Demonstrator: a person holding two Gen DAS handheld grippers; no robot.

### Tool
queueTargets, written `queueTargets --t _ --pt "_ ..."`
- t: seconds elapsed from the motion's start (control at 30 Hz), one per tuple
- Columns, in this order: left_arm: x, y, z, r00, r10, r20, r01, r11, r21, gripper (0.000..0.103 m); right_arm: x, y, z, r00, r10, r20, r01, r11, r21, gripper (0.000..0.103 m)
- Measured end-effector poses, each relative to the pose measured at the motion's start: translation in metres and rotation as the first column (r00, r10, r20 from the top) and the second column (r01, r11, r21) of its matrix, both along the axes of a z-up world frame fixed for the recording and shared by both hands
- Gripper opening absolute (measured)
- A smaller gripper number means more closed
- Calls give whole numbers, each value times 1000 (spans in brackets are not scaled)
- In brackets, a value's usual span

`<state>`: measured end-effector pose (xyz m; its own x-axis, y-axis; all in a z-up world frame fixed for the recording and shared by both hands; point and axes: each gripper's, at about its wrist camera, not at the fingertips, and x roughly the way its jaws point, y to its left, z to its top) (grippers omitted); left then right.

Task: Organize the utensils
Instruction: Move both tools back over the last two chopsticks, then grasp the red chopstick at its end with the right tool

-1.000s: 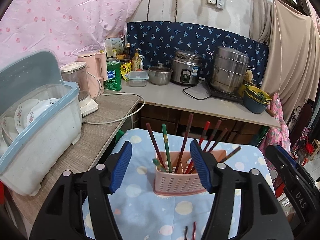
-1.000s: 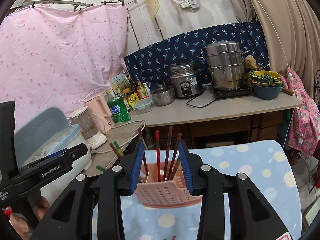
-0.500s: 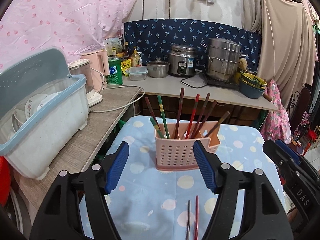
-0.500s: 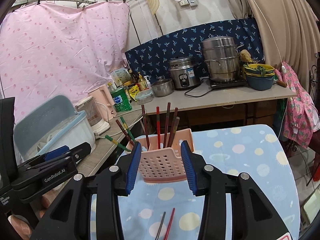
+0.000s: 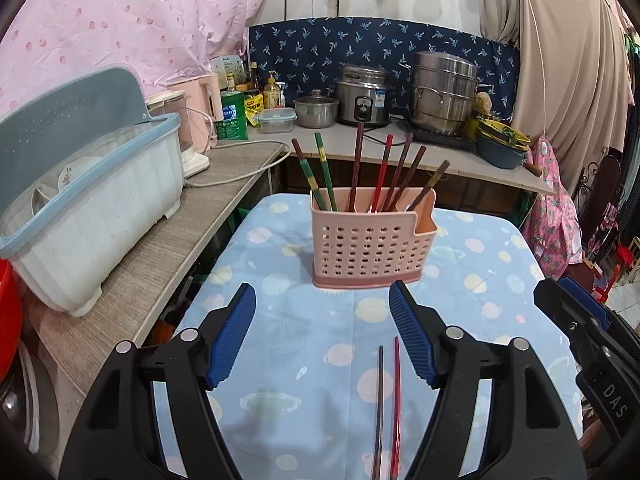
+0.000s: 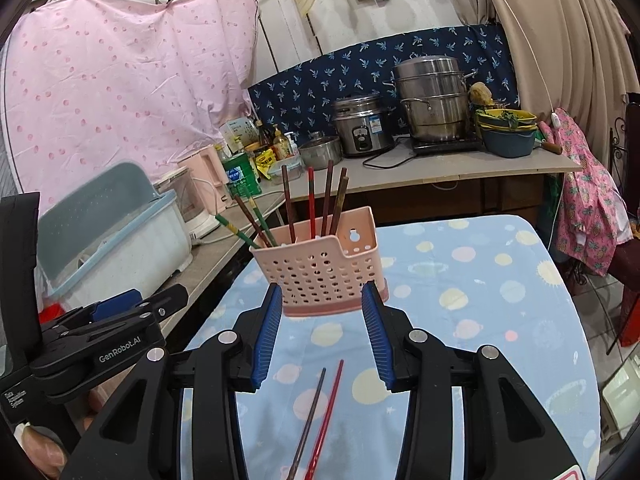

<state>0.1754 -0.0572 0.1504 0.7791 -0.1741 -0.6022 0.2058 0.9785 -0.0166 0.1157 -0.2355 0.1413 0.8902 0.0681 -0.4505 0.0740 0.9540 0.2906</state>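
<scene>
Between steps: left gripper (image 5: pixel 322 334) and right gripper (image 6: pixel 322 330), jaws apart, empty. Next, probably, lifting two loose chopsticks (image 5: pixel 387 412) near surface's near edge into pink perforated plastic basket (image 5: pixel 370 246).

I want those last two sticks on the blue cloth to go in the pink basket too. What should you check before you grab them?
1. Two loose chopsticks, one dark brown and one red, lie side by side on the blue spotted tablecloth: ok.
2. Nothing lies on top of them: ok.
3. Right tool empty, pads apart, chopsticks in line below it: ok.
4. Left tool empty, pads apart: ok.
5. Pink perforated plastic utensil basket stands upright on the cloth: ok.
6. Room left in the basket among the chopsticks already standing in it: cannot tell.
</scene>
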Motion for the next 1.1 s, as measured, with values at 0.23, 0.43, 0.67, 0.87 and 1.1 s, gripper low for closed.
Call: queueTargets --t 0.23,0.43,0.67,0.87,1.1 --pt "-12 7 -20 999 9 -46 -10 1000 -10 66 -15 9 -13 999 19 -30 -20 1000 -19 41" --pt "-21 11 -40 996 6 -85 -6 1000 -4 67 -27 18 -36 996 31 -79 -33 999 -28 41" --pt "-34 22 -79 990 12 -143 -10 1000 18 74 -38 35 -78 981 53 -187 -61 997 -37 42" --pt "-43 38 -116 974 35 -223 -29 999 32 74 -50 55 -124 952 94 -292 -109 993 -38 42" --pt "-52 46 -140 960 44 -277 -31 998 49 76 -60 82 -159 919 141 -369 -173 983 -57 42"
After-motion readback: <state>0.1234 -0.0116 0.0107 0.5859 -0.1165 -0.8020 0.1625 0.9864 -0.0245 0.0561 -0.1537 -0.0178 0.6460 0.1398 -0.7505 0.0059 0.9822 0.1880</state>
